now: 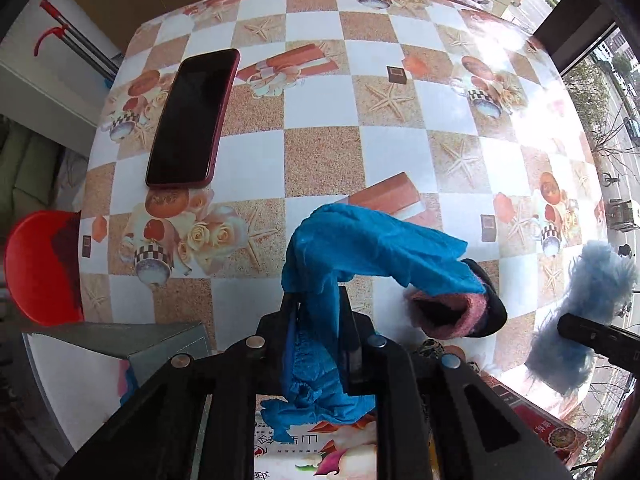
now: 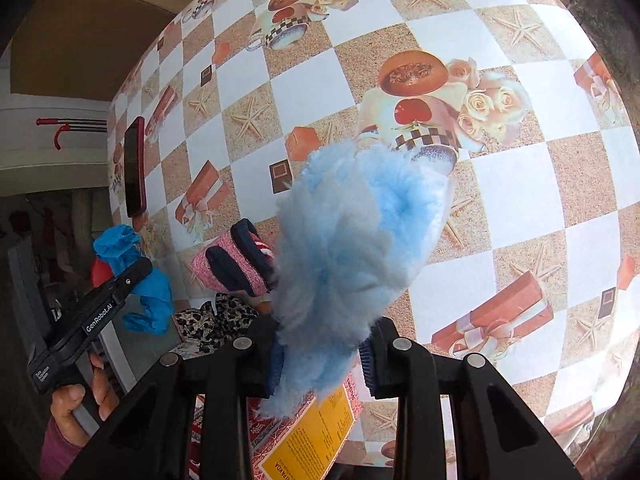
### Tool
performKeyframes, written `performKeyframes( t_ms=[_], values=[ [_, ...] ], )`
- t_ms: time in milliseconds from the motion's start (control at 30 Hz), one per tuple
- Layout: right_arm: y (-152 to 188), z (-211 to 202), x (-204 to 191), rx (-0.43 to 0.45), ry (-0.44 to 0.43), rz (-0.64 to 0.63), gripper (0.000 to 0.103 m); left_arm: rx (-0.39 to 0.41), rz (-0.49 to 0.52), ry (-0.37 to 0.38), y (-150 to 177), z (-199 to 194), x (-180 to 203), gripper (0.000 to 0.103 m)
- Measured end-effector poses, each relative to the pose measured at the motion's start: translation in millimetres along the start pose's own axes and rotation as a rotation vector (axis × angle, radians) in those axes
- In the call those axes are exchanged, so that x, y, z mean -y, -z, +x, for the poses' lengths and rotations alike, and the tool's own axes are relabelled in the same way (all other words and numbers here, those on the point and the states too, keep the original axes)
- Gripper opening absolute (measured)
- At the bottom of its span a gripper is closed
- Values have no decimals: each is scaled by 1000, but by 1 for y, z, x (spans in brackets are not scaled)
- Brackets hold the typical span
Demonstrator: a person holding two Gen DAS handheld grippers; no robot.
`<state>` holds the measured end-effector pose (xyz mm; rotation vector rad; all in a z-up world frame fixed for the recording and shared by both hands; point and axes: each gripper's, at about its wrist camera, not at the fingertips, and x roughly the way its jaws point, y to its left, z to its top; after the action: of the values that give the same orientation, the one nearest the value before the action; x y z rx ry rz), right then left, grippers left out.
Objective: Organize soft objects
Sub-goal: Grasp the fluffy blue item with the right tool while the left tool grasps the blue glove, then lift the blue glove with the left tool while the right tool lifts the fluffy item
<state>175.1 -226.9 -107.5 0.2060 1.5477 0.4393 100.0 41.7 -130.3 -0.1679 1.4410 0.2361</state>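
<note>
1. In the left wrist view, the left tongs [image 1: 318, 320] are closed on a blue crumpled cloth [image 1: 360, 248], which is pinched between the two fingers and drapes forward above the surface [image 1: 320, 152].
2. One end of the blue crumpled cloth lies over a pink and navy sock [image 1: 456, 316], which rests on the surface just right of the tongs.
3. A dark phone in a red case [image 1: 192, 120] lies flat on the chequered surface, well apart from the cloth, toward the far left.
4. At the right edge, a fluffy light-blue piece [image 1: 584, 304] is held in the black finger of the right tongs [image 1: 596, 338].
5. A red stool [image 1: 40, 268] stands beside the surface at the left.
6. In the right wrist view, the right tongs [image 2: 324, 356] are closed on the fluffy light-blue piece [image 2: 352, 248], which stands up between the fingers, lifted above the surface [image 2: 520, 220].
7. To the left, the sock [image 2: 236, 260] lies near a leopard-print fabric [image 2: 216, 320].
8. Further left, a hand [image 2: 76, 400] holds the left tongs [image 2: 136, 272], with the blue cloth [image 2: 136, 272] hanging from them.
9. A yellow and red box [image 2: 308, 440] lies under the right tongs.
</note>
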Motion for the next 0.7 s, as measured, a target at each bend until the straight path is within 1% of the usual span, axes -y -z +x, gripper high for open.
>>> performKeyframes(
  t_ms=[133, 333, 533, 700],
  values=[
    [8, -11, -2, 38, 34, -4, 33, 58, 51, -14, 15, -26, 17, 19],
    [23, -39, -6, 124, 86, -24, 33, 115, 81, -13, 33, -51, 20, 19],
    [40, -62, -22, 192, 101, -45, 33, 154, 119, -7, 57, -71, 19, 19],
    [57, -79, -44, 248, 113, -78, 33, 186, 130, 16, 79, -88, 16, 19]
  ],
)
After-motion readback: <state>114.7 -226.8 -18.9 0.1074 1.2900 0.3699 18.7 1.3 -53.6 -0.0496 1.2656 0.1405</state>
